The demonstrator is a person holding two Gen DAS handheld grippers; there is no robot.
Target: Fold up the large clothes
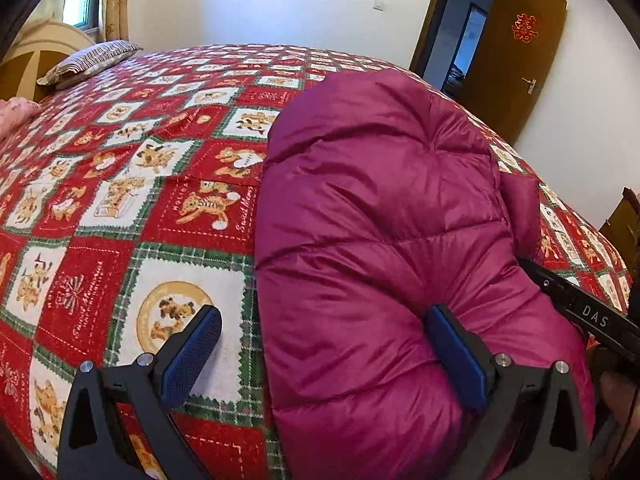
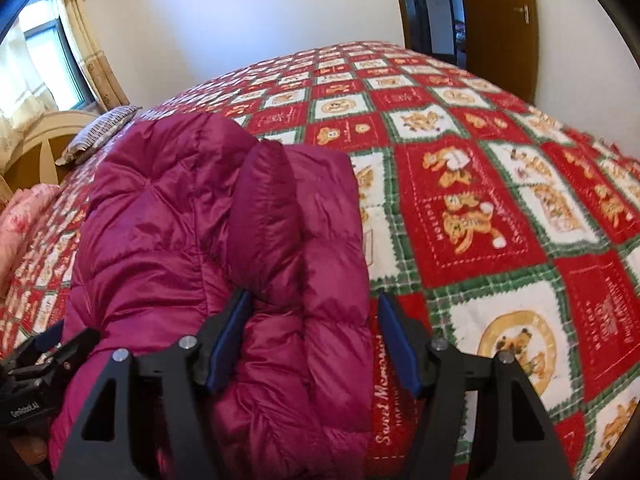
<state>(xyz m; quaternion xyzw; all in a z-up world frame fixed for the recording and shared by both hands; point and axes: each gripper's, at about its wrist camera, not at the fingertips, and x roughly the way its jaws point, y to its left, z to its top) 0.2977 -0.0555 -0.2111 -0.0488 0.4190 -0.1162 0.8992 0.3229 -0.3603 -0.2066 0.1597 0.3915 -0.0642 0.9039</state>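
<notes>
My puffy magenta down jacket (image 1: 372, 216) sits folded in a lump on the bed (image 1: 120, 168) (teddy-bear quilt). Left gripper (image 1: 324, 354) and right gripper (image 2: 314, 344): jaws wide, gripping nothing. Only the left view shows the door's red decoration (image 1: 525, 28).

I see white walls (image 1: 280, 0) and an open brown door (image 1: 520, 52). Daylight enters a curtained window (image 2: 44, 52) beside the bed's headboard (image 2: 36, 148).
</notes>
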